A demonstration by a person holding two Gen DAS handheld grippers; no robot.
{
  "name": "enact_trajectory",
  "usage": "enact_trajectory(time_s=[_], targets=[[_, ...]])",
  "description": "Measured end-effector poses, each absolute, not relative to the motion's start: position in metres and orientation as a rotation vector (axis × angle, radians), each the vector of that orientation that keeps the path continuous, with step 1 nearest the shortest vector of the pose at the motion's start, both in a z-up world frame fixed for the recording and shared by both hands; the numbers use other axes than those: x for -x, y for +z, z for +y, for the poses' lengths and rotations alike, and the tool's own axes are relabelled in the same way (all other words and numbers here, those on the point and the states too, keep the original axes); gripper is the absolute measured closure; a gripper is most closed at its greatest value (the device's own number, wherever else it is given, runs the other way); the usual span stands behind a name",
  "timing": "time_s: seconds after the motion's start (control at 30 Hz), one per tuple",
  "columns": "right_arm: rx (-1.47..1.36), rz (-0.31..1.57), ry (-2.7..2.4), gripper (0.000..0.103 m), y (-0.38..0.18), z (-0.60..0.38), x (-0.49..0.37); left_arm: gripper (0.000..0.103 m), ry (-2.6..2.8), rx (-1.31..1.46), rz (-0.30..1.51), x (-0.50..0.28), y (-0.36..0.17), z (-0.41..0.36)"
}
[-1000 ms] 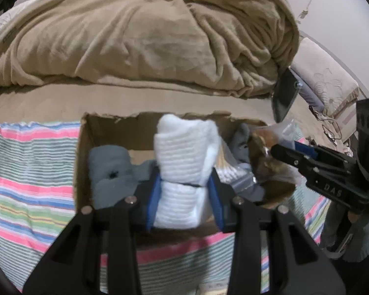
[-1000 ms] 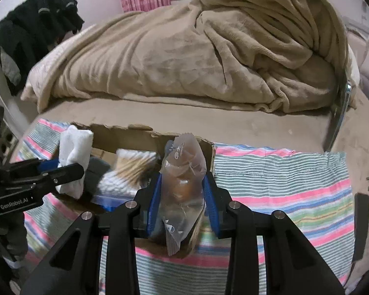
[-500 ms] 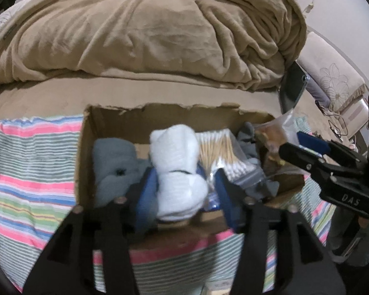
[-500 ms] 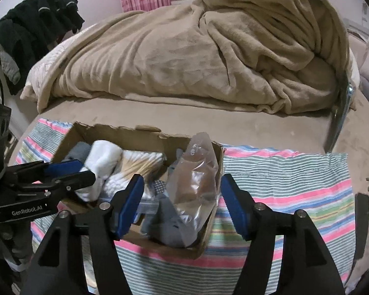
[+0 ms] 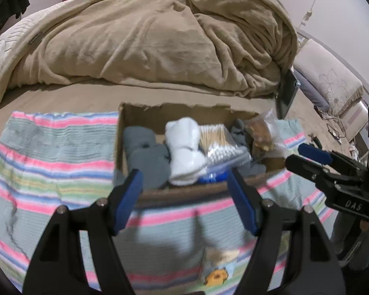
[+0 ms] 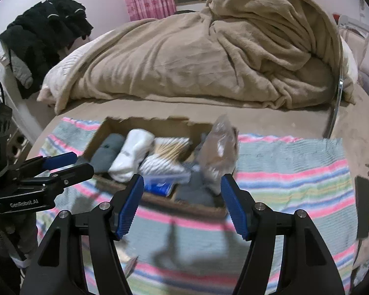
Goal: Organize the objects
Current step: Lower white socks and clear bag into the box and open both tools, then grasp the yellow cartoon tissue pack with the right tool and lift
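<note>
Both tongs gape wide, gripping nothing. Left tongs (image 5: 184, 191) sit at lower centre of the left view, just short of the box (image 5: 184, 195); right tongs (image 6: 182, 196) likewise in the right view. The box lies mid-frame on a striped towel (image 5: 49, 152) on the bed. Inside, left to right: grey sock (image 5: 145, 154), white sock (image 5: 184, 152), cotton swabs (image 5: 219, 142), snack bag (image 6: 219, 152) at the right end.

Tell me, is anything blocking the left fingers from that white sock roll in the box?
Nothing visible does. The left gripper is open, facing the white sock roll in the cardboard box; only the box's near wall sits low between them.
</note>
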State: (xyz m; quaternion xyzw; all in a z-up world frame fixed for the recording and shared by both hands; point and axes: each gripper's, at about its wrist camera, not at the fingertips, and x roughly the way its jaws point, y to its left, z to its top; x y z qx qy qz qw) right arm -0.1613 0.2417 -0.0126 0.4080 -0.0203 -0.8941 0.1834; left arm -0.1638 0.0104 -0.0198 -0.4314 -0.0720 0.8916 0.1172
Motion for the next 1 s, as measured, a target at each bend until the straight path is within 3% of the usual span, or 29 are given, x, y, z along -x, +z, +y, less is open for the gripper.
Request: enact_trajectory(time_s=[0.3,1.0], targets=[[-1.192,-0.084,-2.458,0.035,-0.024,0.233,0.121,0.03,2.642,1.322,-0.177,0.111,-0.036,0.001],[-1.35,0.003,-2.292,0.035,-0.08,0.166,0.083,0.03,2.642,1.412,-0.317,0.06,-0.068,-0.043]])
